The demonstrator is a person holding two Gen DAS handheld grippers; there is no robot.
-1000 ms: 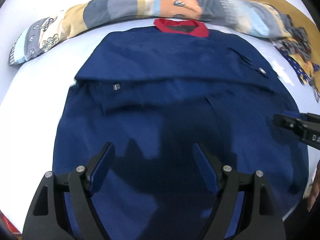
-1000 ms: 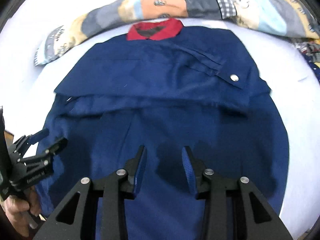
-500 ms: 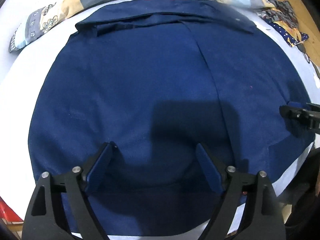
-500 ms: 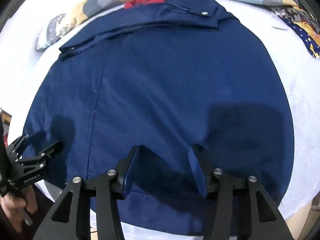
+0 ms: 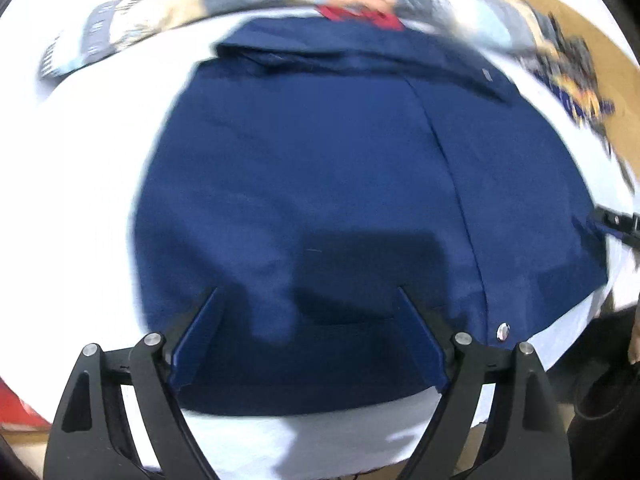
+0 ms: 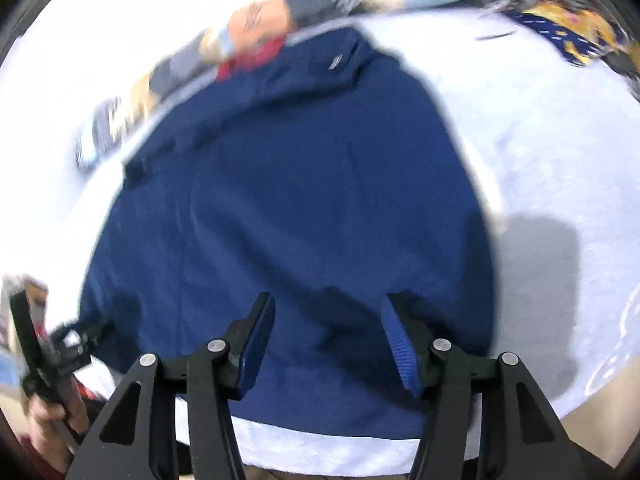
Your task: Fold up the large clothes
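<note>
A large navy blue coat with a red collar lies flat on a white-covered table, its sleeves folded across the upper part. My left gripper hangs open above the coat's near hem, nothing between its fingers. In the right wrist view the same coat fills the middle. My right gripper is above the near hem, its jaws opening, with nothing between them. Each gripper shows at the edge of the other's view: the right gripper at the coat's right edge, the left gripper at its lower left corner.
A rolled patchwork blanket lies along the far side of the table, beyond the collar. A heap of patterned blue and yellow cloth sits at the far right. The white table's near edge runs just below the hem. A hand holds the left gripper.
Both grippers have drawn back from the coat's middle to its near hem. The table edge has come into view. The right gripper's fingers stand wider apart than before.
</note>
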